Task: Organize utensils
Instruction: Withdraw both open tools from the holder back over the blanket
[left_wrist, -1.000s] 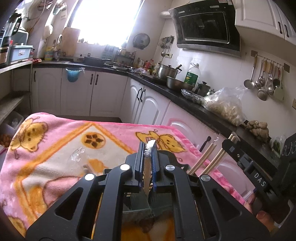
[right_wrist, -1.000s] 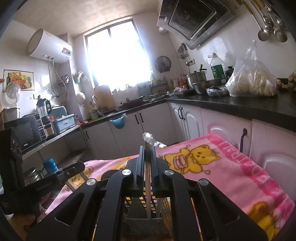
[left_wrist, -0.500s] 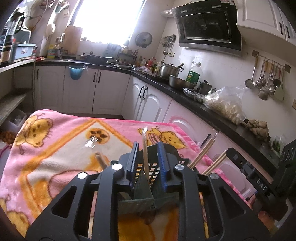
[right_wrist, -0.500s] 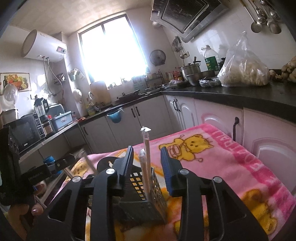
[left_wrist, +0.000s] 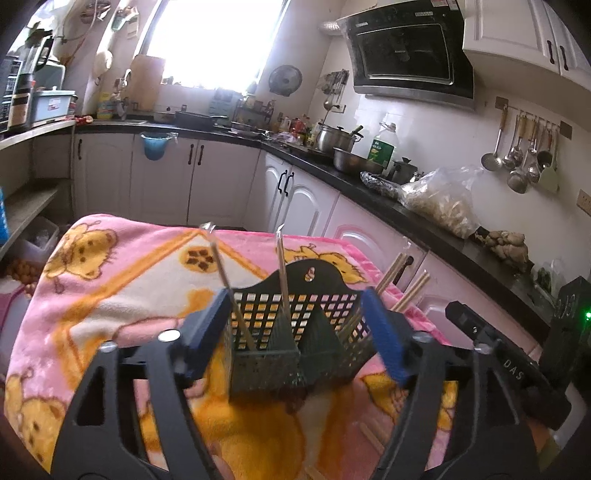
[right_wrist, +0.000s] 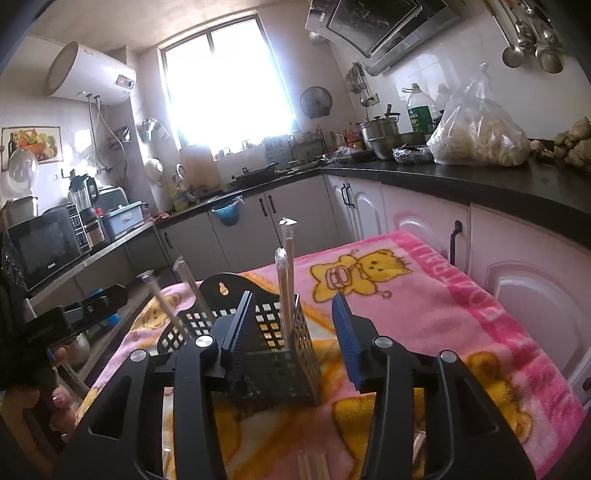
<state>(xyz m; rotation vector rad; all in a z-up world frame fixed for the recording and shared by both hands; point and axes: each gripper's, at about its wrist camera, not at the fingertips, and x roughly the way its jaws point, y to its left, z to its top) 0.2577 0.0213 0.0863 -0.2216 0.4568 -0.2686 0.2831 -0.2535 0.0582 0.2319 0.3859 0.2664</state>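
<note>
Basket (left_wrist: 295, 339) sits upright on pink blanket (left_wrist: 110, 288), wrapped chopsticks (left_wrist: 282, 273) standing inside. Left tool (left_wrist: 295, 332) opening, pads either side of basket, not pressing; right tool (right_wrist: 295, 332) also opening, gripping nothing

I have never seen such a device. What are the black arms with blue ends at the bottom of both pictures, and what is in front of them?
There is no robot. A person holds a hand-operated grasping tool in each hand, and each picture comes from a camera on one tool, looking along its two fingers. The left tool and the right tool are both opening and grip nothing. Between their fingers stands a black mesh utensil holder on a pink blanket, in a kitchen. Wrapped chopsticks stand in it.
</note>
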